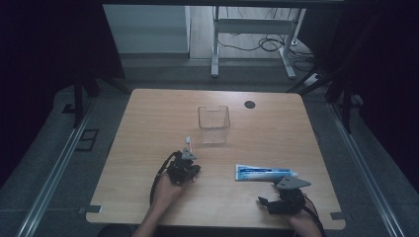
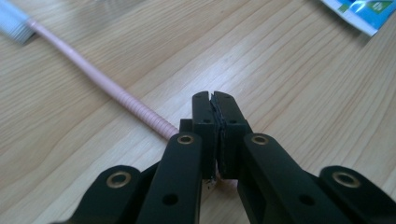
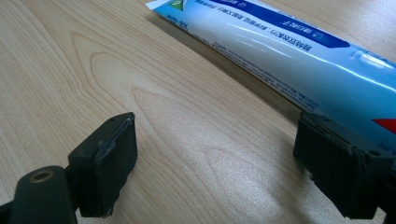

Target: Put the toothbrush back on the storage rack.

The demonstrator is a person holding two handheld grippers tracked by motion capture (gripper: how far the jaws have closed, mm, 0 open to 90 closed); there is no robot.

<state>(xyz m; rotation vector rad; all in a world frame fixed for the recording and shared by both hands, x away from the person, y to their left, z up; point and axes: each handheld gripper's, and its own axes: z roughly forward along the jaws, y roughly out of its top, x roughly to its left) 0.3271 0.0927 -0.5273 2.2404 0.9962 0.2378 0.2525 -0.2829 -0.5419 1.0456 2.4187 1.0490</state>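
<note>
Toothbrush (image 2: 100, 79), pale pink with a ribbed handle and a white bristle head, lies flat on the wooden surface (image 1: 148, 118), its handle end pinched between the closed jaws of the left gripper (image 2: 214, 100); in the left gripper view the handle runs up and to the left from the jaws, with the head at the far end. In the high view the left gripper (image 1: 187, 157) sits left of centre on the surface, the toothbrush (image 1: 188, 143) pointing away from the person toward a clear plastic container (image 1: 214, 123) that stands upright near the middle of the surface. The right gripper (image 3: 215, 158) rests with its jaws wide apart and nothing between them, low over the surface just beside a blue and white toothpaste tube (image 3: 289, 51); one jaw stands right next to the tube. In the high view the toothpaste tube (image 1: 264, 173) lies flat, right of the toothbrush and well apart from it, with the right gripper (image 1: 269, 201) near its cap end.
</note>
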